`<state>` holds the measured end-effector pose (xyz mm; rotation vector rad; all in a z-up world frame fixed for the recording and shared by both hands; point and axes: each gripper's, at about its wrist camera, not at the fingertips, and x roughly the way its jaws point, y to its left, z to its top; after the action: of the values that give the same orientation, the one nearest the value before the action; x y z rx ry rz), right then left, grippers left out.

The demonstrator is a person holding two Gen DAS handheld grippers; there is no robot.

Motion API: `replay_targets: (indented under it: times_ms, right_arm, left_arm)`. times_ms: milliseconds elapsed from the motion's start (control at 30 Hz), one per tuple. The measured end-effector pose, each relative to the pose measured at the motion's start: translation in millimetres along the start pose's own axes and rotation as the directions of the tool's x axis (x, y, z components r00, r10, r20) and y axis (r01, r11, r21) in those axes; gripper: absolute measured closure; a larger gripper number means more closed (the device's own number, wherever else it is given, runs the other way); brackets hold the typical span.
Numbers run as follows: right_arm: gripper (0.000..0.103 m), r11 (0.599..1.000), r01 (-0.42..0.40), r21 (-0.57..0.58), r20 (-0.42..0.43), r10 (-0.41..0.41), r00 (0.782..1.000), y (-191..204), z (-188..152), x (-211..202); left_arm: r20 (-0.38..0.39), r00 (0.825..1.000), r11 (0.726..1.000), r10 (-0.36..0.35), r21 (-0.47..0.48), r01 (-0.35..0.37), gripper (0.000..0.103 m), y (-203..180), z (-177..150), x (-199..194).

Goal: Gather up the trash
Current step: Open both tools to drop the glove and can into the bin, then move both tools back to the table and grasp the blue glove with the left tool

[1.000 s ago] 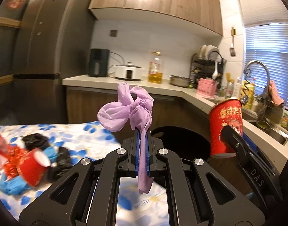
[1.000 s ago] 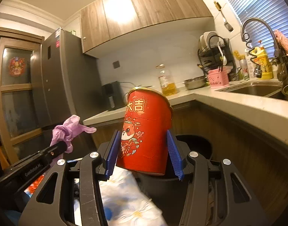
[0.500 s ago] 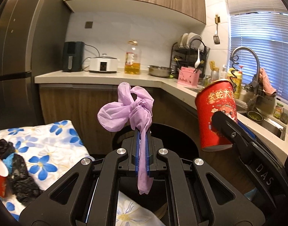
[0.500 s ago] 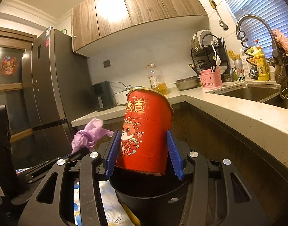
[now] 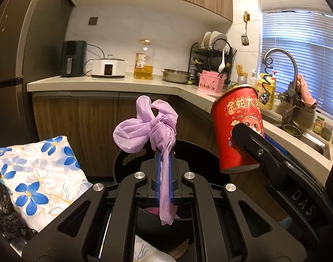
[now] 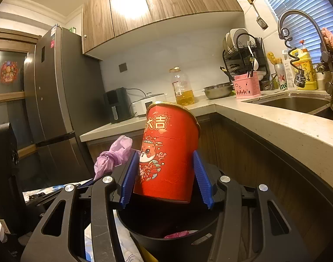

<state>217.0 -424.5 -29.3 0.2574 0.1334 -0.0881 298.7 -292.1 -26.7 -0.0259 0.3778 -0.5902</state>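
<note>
My left gripper [image 5: 164, 152] has a knotted purple plastic bag [image 5: 144, 131] between its blue pads, the knot above the fingertips and the tail hanging below. Its jaws are opening, with the bag still pinched between them. My right gripper [image 6: 164, 155] is shut on a red paper cup [image 6: 168, 152], which it holds upright and slightly tilted. Both sit above a black trash bin [image 6: 177, 246] with something pink inside it. In the left wrist view the red cup [image 5: 236, 131] is to the right, over the bin [image 5: 199, 152]. The purple bag [image 6: 114, 155] shows left of the cup.
A table with a blue floral cloth [image 5: 46, 174] stands at the left, with crumpled black bags [image 5: 5, 207] on it. The kitchen counter [image 6: 275, 118] wraps around behind and to the right of the bin, with a sink [image 6: 297, 104]. A dark fridge [image 6: 53, 98] stands at the left.
Both grippers have moved from the table side to over the black bin, carrying the bag and the cup. The table litter has slid out to the left of the left wrist view.
</note>
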Motion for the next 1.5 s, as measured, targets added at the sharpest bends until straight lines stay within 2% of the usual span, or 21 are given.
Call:
replay_targets:
  times_ms: [33, 67, 133, 200, 300, 367, 400, 433, 467, 667, 867, 1100, 1200, 1367, 1500]
  right_arm:
    - [0.052, 1.0, 0.001, 0.0, -0.002, -0.001, 1.0, -0.5, 0.2, 2.2]
    - [0.052, 1.0, 0.0, 0.0, -0.004, 0.0, 1.0, -0.6, 0.1, 3.9]
    - [0.051, 1.0, 0.005, 0.0, -0.005, -0.005, 1.0, -1.1, 0.0, 7.2]
    - [0.05, 1.0, 0.008, 0.001, -0.011, -0.008, 1.0, -2.0, -1.2, 10.9]
    - [0.049, 1.0, 0.004, -0.003, -0.025, -0.004, 1.0, -1.7, -3.4, 17.4]
    - [0.042, 1.0, -0.001, -0.008, -0.037, 0.001, 0.999, -0.8, -5.4, 22.4]
    - [0.031, 1.0, -0.004, -0.011, -0.044, 0.004, 0.999, -0.4, -7.0, 24.8]
    - [0.026, 1.0, -0.003, -0.008, -0.046, 0.003, 0.999, -0.5, -8.5, 26.1]
    - [0.026, 1.0, -0.001, -0.006, -0.046, 0.001, 0.999, -0.9, -9.0, 26.1]
    - [0.026, 1.0, 0.009, 0.013, -0.035, -0.009, 0.999, -2.6, -7.8, 11.8]
    - [0.025, 1.0, -0.007, 0.019, -0.036, 0.008, 0.999, 3.5, -12.4, -9.5]
    - [0.025, 0.999, -0.046, 0.023, -0.048, 0.047, 0.998, 22.8, -21.6, -32.4]
    - [0.025, 0.997, -0.071, 0.02, -0.056, 0.072, 0.996, 34.2, -26.5, -40.3]
    - [0.026, 0.993, -0.116, 0.002, -0.071, 0.116, 0.991, 58.8, -36.6, -51.0]
    - [0.026, 0.988, -0.157, 0.002, -0.091, 0.157, 0.983, 80.4, -46.4, -54.9]
  left_arm:
    - [-0.009, 1.0, 1.0, -0.002, 0.003, 0.002, 0.082, 1.3, -0.9, 2.5]
    - [-0.013, 1.0, 1.0, 0.006, 0.004, -0.006, 0.062, 2.7, -2.2, 3.8]
    - [-0.006, 1.0, 1.0, 0.025, -0.012, -0.025, 0.036, 8.8, -5.5, 4.5]
    - [-0.008, 1.0, 0.999, 0.013, -0.047, -0.014, 0.034, 17.6, -7.3, 4.0]
    - [-0.004, 0.998, 0.993, 0.063, -0.102, -0.063, 0.028, 31.4, -9.8, -2.6]
    - [-0.001, 0.997, 0.988, 0.082, -0.132, -0.081, 0.022, 39.3, -11.1, -10.3]
    - [0.004, 0.995, 0.986, 0.097, -0.14, -0.095, 0.02, 42.0, -11.5, -14.4]
    - [0.01, 0.994, 0.983, 0.113, -0.146, -0.11, 0.017, 44.8, -12.6, -19.3]
    - [0.016, 0.991, 0.98, 0.135, -0.149, -0.131, 0.015, 48.0, -14.3, -26.1]
    - [0.006, 0.973, 0.955, 0.23, -0.197, -0.224, 0.009, 62.2, -26.1, -54.8]
    - [-0.03, 0.946, 0.927, 0.323, -0.193, -0.323, 0.007, 68.8, -44.8, -78.6]
    - [-0.043, 0.919, 0.896, 0.391, -0.212, -0.391, 0.007, 83.4, -61.4, -116.6]
    - [-0.036, 0.895, 0.873, 0.445, -0.203, -0.443, 0.007, 91.2, -69.2, -138.5]
    - [-0.034, 0.868, 0.843, 0.495, -0.222, -0.49, 0.007, 108.4, -78.4, -169.5]
    - [-0.037, 0.835, 0.809, 0.549, -0.231, -0.541, 0.007, 126.9, -86.4, -197.4]
